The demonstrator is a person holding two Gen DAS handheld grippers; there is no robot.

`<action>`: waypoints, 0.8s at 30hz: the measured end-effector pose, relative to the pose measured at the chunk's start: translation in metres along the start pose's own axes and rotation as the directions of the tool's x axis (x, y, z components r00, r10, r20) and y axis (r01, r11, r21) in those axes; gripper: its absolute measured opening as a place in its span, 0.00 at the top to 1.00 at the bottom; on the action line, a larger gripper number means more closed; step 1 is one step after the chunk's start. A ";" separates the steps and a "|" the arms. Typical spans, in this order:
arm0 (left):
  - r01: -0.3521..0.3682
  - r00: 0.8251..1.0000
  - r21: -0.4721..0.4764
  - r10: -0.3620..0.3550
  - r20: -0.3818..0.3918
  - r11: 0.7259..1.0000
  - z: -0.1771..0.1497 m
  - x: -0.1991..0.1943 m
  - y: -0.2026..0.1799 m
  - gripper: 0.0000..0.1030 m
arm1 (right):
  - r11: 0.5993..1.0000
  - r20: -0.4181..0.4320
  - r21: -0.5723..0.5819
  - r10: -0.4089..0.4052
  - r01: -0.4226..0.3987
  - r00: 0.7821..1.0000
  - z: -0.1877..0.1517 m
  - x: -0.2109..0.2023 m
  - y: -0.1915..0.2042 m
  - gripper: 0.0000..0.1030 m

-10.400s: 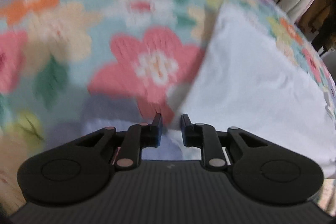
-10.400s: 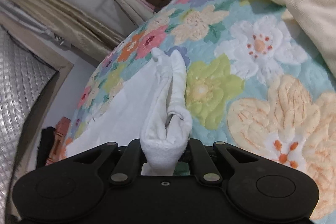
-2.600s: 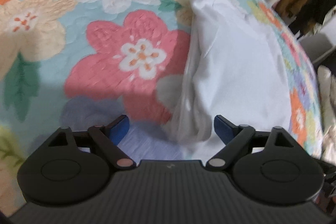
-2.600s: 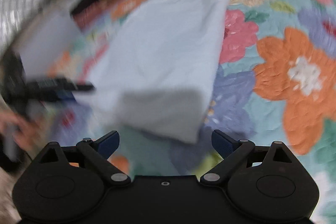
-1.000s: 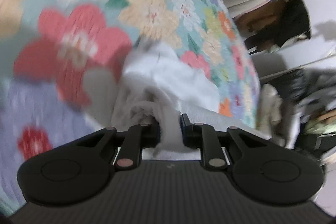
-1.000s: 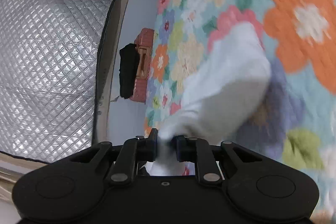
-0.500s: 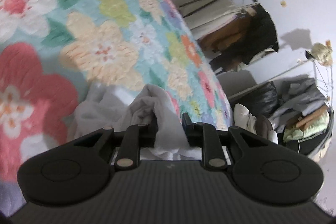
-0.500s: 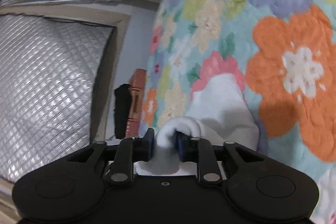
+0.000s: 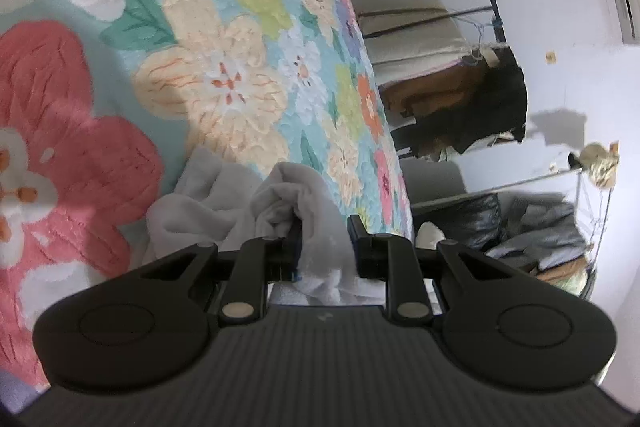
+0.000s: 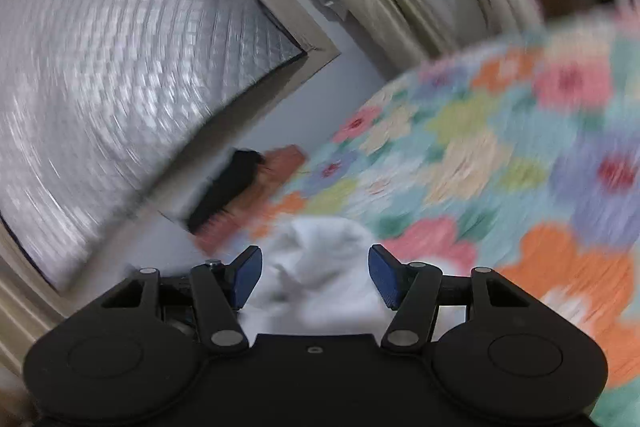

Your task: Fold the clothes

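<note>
On floral quilted bed cover (image 9: pixel 224 83), near its edge: bunched white soft garment (image 9: pixel 224 195). Left gripper (image 9: pixel 323 243) clenched on garment fold, likely anchoring it. Right gripper (image 10: pixel 315 273) jaws just opening, pads clear of cloth, letting its end settle.

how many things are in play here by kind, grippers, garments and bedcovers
black two-finger grippers: 2 (left gripper, right gripper)
white fleecy garment: 1
floral quilted bedcover: 1
total: 4
</note>
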State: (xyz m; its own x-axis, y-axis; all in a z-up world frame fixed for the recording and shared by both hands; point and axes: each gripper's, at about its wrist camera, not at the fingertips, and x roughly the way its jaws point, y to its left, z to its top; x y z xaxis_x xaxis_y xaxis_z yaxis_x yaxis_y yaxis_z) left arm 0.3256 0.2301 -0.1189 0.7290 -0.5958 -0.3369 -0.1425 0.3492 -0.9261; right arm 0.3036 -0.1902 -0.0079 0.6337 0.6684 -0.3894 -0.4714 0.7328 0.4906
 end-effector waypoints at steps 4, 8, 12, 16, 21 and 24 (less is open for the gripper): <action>0.001 1.000 0.001 -0.001 -0.005 1.000 0.004 0.001 0.001 0.80 | 0.997 -0.080 -0.056 -0.055 0.050 0.995 -0.015 0.026 -0.007 0.31; -0.031 0.999 0.097 0.027 0.039 0.995 0.004 -0.013 -0.021 0.59 | 0.996 -0.052 0.084 0.031 -0.027 0.998 -0.022 0.049 -0.031 0.51; -0.128 0.966 0.312 0.048 0.253 0.942 -0.002 -0.061 -0.066 0.22 | 0.984 -0.103 0.177 0.030 -0.011 0.994 -0.023 0.064 -0.045 0.54; -0.175 0.964 0.537 0.032 0.264 0.825 -0.030 -0.072 -0.107 0.22 | 0.904 -0.183 0.428 0.103 -0.015 0.978 -0.030 0.069 -0.075 0.54; -0.245 0.969 0.716 0.137 0.207 0.654 -0.067 -0.029 -0.121 0.23 | 0.842 -0.227 0.537 0.215 -0.063 0.950 -0.035 0.071 -0.091 0.55; -0.370 0.925 0.711 0.303 0.227 0.597 -0.071 0.007 -0.105 0.23 | 0.837 -0.251 0.545 0.225 -0.055 0.942 -0.035 0.069 -0.092 0.55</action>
State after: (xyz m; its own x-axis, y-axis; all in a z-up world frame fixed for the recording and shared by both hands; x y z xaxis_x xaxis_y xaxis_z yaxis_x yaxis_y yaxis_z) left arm 0.2980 0.1376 -0.0361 0.7834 -0.2812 -0.5542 0.1211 0.9437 -0.3078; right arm 0.3695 -0.2073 -0.1075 0.3369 0.8260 -0.4519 -0.0951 0.5073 0.8565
